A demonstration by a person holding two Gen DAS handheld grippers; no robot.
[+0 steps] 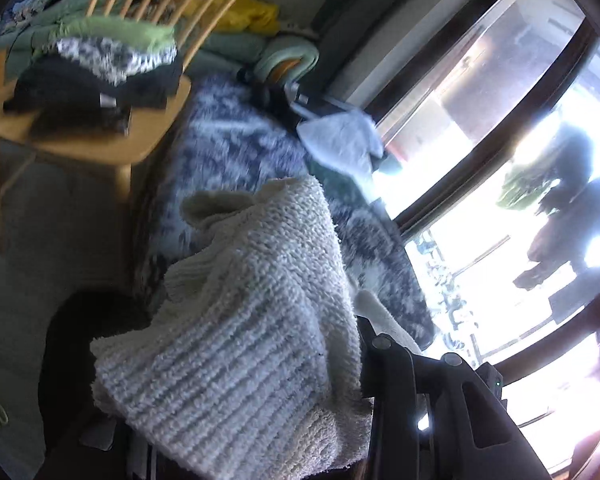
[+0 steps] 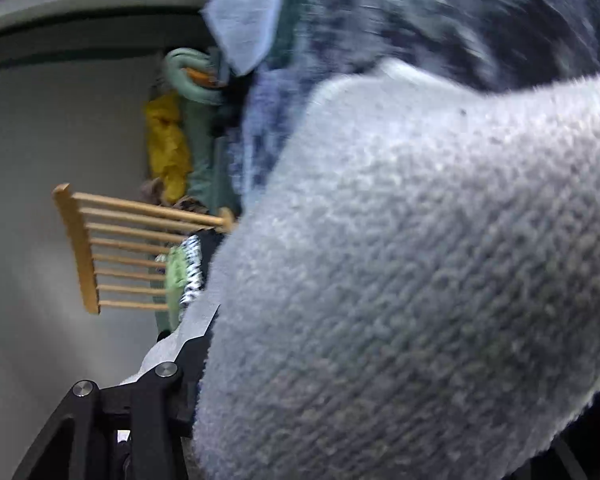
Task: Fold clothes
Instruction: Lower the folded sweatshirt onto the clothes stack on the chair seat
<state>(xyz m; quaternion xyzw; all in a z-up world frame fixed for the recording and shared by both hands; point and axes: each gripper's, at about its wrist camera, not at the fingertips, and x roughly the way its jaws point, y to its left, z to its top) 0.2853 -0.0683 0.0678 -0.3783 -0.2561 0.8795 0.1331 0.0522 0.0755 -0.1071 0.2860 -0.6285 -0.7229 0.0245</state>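
cream knit sweater (image 1: 252,320) fills the space right in front of the left claw (image 1: 364,364), draped over its fingers so the tips are buried in the wool; the claw is clamped on the sweater's edge, with one black finger (image 1: 396,384) showing along the fabric's right side. the same sweater (image 2: 420,260) swamps the right claw (image 2: 204,344) too. it lies over that claw's right side and hides one finger entirely, so i cannot tell whether this claw grips the knit or only sits under it. only its left finger (image 2: 188,332) shows, a pale metal tip on a black arm, pressed against the sweater's edge.

beyond the left claw, behind the sweater, lies a blue and white patterned blanket (image 1: 236,148), blurred. to the far right of that claw a big window (image 1: 500,168) blazes with daylight. ahead and to the left of the claw stands a wooden chair (image 1: 100,136) with a spindle back, well apart from the sweater. on its seat sits a stack of folded clothes (image 1: 100,68): dark pieces at the bottom, a black and white speckled one, a green one on top.

past the blanket a light blue cloth (image 1: 340,140) hangs at the far end, and further off, by the wall, a yellow garment (image 1: 240,12) lies in a heap of greenish fabric.
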